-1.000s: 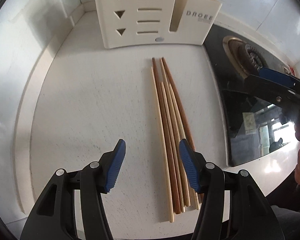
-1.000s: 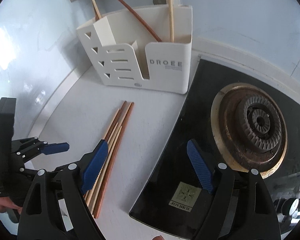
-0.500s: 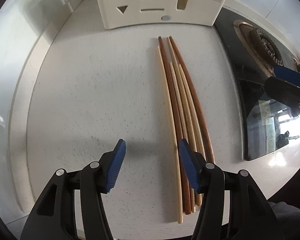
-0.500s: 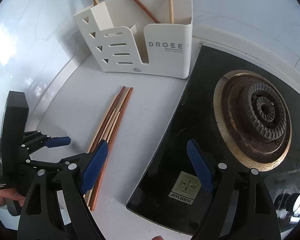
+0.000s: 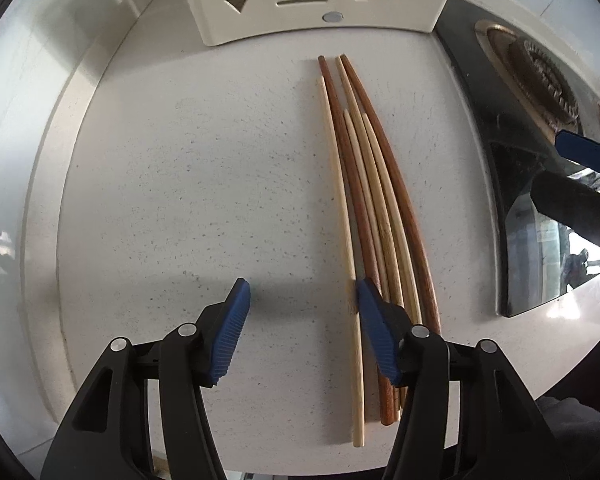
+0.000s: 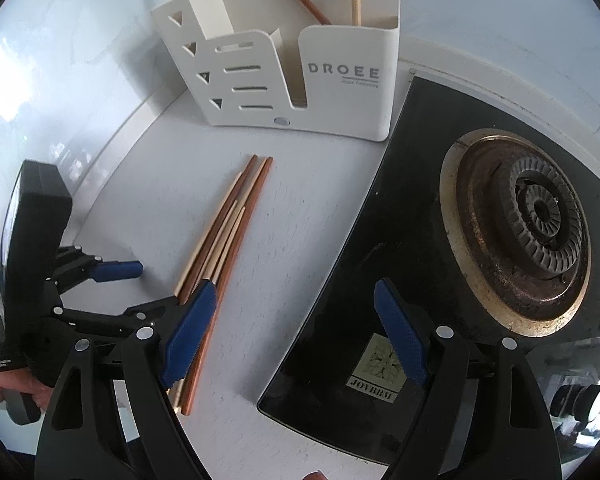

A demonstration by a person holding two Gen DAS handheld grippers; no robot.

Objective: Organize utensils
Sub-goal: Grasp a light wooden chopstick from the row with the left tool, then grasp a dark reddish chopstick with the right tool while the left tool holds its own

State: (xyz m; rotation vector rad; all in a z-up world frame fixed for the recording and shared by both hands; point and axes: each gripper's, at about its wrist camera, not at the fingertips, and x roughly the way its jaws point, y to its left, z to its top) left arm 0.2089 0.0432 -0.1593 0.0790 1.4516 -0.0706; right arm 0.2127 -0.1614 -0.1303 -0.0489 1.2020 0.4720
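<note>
left tongs point(image 5: 302, 326) point down at the tabletop point(image 5: 204, 184), spread w/ nothing between the pads; the right-hand pad point(image 5: 374, 334) sits over the near part of the chopsticks point(image 5: 374, 216), the other pad over bare surface. contact can't be told from here. right tongs point(image 6: 296, 334) hang spread wide and empty, one pad over the chopstick bundle's near end, the other over the black glass hob point(image 6: 384, 240).

chopsticks lie in a tight flat bundle on the tabletop, mixed pale and dark wood, tips toward the white holder point(image 5: 324, 0), just short of it and apart from it.

handling, as a guess: light, stiff, thin, smooth, so they likely roll and slip sideways out of a pinch. lying flat and packed together, one is hard to single out; prob best taken across the shaft near the thick near end or mid-length, pads square to it, maybe starting w/ the outer pale one since it's free on one side.

views: left wrist shows the bundle from above, each stick's length and stagger, but crops the holder's top. right wrist shows the whole holder w/ sticks already standing in its compartments, plus the burner point(image 6: 536, 216) and a hand point(image 6: 4, 386) on the left tool.
</note>
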